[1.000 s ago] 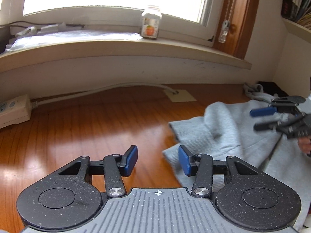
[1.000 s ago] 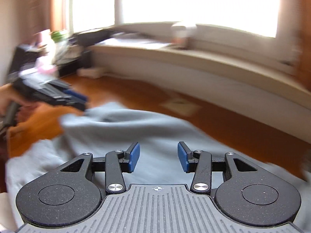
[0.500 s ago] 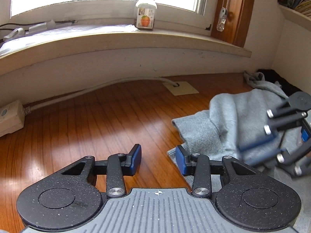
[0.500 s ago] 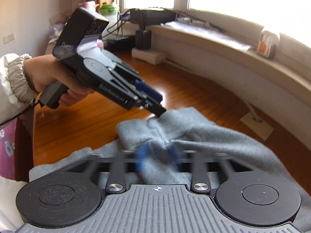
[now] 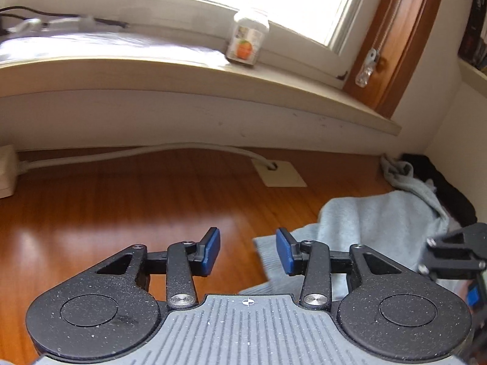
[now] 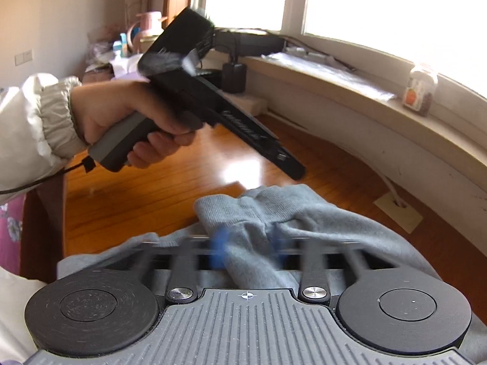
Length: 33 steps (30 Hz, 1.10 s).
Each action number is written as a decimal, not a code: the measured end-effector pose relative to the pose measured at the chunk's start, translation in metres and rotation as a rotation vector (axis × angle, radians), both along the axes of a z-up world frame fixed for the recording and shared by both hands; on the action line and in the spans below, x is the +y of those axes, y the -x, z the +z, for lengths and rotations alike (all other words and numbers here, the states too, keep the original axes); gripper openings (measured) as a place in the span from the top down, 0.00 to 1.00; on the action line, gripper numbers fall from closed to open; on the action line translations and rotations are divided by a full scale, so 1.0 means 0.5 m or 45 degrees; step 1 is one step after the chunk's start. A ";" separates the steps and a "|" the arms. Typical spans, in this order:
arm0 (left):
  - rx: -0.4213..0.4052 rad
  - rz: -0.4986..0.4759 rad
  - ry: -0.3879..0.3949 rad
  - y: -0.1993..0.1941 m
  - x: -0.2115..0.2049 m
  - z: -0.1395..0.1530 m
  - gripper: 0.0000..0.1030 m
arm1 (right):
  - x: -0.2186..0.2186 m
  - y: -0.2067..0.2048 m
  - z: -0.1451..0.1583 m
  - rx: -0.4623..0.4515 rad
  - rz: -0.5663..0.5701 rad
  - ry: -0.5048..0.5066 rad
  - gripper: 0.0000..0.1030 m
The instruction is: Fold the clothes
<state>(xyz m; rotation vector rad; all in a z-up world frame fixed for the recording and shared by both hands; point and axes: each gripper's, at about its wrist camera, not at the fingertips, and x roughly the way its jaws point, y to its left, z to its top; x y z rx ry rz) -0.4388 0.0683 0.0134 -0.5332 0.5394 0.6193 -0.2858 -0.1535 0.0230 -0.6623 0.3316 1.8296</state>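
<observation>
- The grey garment (image 6: 304, 222) is lying rumpled on the wooden desk (image 5: 121, 213), bunched rather than flat, with a ribbed edge humping up toward the middle of the desk and the rest trailing back toward the wall corner on the right.
- The left gripper (image 5: 248, 251) is hanging over bare wood with its blue pads standing apart and nothing between them; the garment's ribbed edge is lying just to its right and slightly ahead, touching neither pad.
- In the right wrist view that same tool is showing raised above the cloth in the person's hand (image 6: 137, 121), its nose pointing down toward the ribbed hump but clear of it.
- The right gripper (image 6: 248, 251) is sitting low in the fabric, and its fingers are smearing into blur; a fold of cloth seems to be running between the blue pads, yet I cannot tell whether they are pinching it or merely closing around it.
- The right gripper is plainly the nearer of the two to the cloth; the left has only a short sideways reach to make.
- The visible bulk is running from the ribbed edge back to the right rear corner, so any grab by the left is turning on moving rightward onto that edge.
- How far the folding stands is unclear: the heap would fit a garment being spread or one being gathered.
</observation>
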 end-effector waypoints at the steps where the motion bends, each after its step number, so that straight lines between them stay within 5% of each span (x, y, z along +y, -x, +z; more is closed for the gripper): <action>1: 0.011 -0.005 0.009 -0.010 0.002 -0.002 0.55 | 0.007 0.005 -0.006 -0.011 0.007 0.012 0.52; 4: 0.031 -0.013 0.040 -0.035 0.008 -0.012 0.58 | 0.021 0.005 -0.017 0.003 -0.003 0.027 0.64; 6: 0.036 -0.017 0.040 -0.043 0.006 -0.015 0.64 | 0.020 0.000 -0.016 0.026 -0.006 0.016 0.95; 8: 0.035 -0.017 0.037 -0.045 0.004 -0.016 0.75 | 0.012 -0.004 -0.014 0.024 -0.006 -0.015 0.96; 10: 0.029 -0.004 0.001 -0.040 -0.003 -0.011 0.97 | 0.004 -0.006 -0.012 0.021 -0.003 -0.046 0.97; 17: -0.058 0.071 -0.090 -0.002 -0.022 0.028 0.98 | -0.022 -0.032 0.008 0.066 0.010 -0.141 0.98; 20: -0.054 0.081 -0.033 0.001 -0.011 0.028 0.94 | -0.023 -0.034 0.004 0.045 0.021 -0.118 0.98; 22: -0.013 0.092 -0.014 -0.008 -0.002 0.017 0.70 | -0.022 -0.029 -0.003 0.014 0.029 -0.103 0.98; 24: -0.001 0.078 0.007 -0.018 0.003 0.004 0.59 | -0.025 -0.021 -0.009 0.003 0.032 -0.113 0.98; 27: -0.004 0.050 0.025 -0.031 0.005 -0.010 0.59 | -0.024 -0.012 -0.012 -0.018 0.030 -0.128 0.98; 29: -0.015 0.032 0.027 -0.037 0.004 -0.016 0.65 | -0.024 -0.008 -0.012 -0.036 0.029 -0.139 0.98; 30: -0.020 0.023 0.028 -0.040 0.003 -0.018 0.86 | -0.026 -0.009 -0.012 -0.036 0.026 -0.145 0.98; 31: -0.031 0.025 0.016 -0.035 -0.001 -0.015 0.96 | -0.028 -0.010 -0.012 -0.034 0.023 -0.150 0.98; 33: -0.064 0.045 -0.028 -0.013 -0.014 0.002 0.97 | -0.034 -0.016 -0.010 -0.015 0.021 -0.160 0.98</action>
